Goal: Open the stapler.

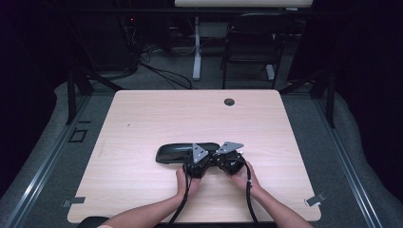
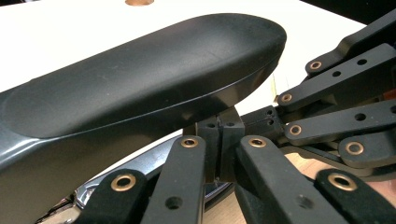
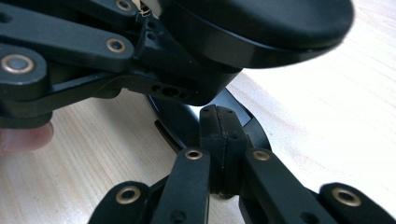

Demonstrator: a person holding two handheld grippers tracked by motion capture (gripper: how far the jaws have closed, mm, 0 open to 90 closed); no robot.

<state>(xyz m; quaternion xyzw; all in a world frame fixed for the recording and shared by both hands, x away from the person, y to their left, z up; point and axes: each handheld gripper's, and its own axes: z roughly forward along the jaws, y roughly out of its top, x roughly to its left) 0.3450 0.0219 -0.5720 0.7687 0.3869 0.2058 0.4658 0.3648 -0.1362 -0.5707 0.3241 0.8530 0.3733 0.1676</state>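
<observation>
Both grippers' fingers (image 3: 219, 140) pressed together (empty) beside smooth, rounded black case (image 2: 140, 79).

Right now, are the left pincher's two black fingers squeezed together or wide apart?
Squeezed together. In the left gripper view the left gripper has its two pads pressed flat against each other, tucked under the black case.

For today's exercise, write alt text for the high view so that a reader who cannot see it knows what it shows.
Two hands hold the left tongs and right tongs side by side, both shut, at the right end of a long black glossy case lying on a pale wooden table. A dark chair stands beyond the table.
</observation>
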